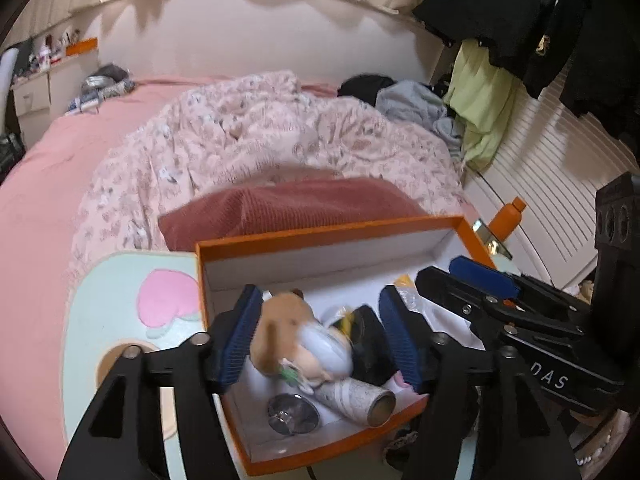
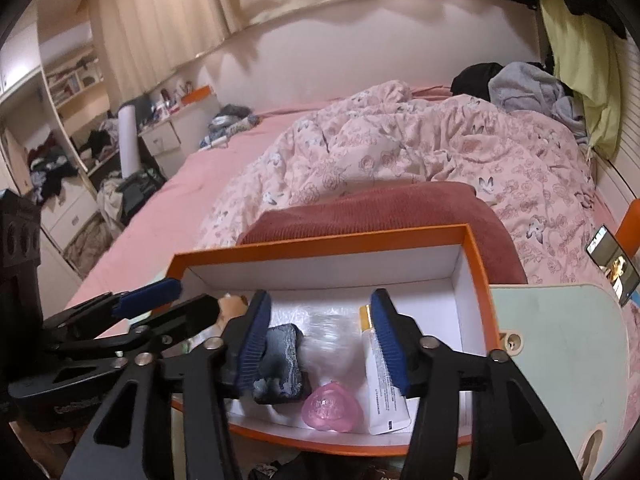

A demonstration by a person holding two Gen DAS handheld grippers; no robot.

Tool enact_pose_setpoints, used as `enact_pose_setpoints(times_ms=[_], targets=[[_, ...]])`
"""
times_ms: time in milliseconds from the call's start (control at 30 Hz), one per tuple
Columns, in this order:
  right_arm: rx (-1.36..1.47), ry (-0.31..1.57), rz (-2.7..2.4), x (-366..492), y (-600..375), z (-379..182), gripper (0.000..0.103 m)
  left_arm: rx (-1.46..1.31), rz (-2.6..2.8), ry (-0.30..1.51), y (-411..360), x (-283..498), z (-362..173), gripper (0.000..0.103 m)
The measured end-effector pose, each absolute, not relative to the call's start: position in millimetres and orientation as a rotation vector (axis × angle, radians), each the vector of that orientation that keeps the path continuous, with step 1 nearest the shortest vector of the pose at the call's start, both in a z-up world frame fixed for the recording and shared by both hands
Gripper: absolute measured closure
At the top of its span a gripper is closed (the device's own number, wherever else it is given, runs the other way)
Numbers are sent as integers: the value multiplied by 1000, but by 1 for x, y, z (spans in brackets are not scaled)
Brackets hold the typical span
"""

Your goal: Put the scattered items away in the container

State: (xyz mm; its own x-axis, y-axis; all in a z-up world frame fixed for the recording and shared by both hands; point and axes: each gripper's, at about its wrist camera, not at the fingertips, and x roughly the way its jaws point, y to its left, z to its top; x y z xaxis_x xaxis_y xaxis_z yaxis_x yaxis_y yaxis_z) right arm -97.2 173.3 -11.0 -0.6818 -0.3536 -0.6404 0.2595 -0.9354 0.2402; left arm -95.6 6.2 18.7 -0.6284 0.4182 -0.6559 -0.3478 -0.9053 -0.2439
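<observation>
Left gripper [image 1: 320,336] hung with jaws apart over the orange box [image 1: 332,236], a blurred plush toy [image 1: 286,336] loose between them; right gripper [image 2: 320,342] likewise gaped above a clear bag [image 2: 332,344] inside the box.

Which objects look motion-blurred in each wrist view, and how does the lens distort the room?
Left wrist view: the plush hamster in the orange box is smeared. Right wrist view: the clear plastic item is blurred, while the white tube stays sharp. Both views: fisheye bends the headboard, corners dark.
</observation>
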Motion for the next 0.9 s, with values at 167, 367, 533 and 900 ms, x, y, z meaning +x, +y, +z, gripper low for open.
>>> enact_pose_setpoints(times_ms=[167,367,533,900], targets=[[996,-214,-2620,-86,180,-3,45,-952,2505,-135,3,-81,37,34],[854,-252,-2704,-50,199,11,45,-896,2484,-145,-6,-50,48,34],[839,-275,-2788,-17,229,5,46,-913,2416,-212,-12,-20,39,34],[1140,-317,-2749,19,248,-52,46,-1076,2248,-105,23,10,-9,34]])
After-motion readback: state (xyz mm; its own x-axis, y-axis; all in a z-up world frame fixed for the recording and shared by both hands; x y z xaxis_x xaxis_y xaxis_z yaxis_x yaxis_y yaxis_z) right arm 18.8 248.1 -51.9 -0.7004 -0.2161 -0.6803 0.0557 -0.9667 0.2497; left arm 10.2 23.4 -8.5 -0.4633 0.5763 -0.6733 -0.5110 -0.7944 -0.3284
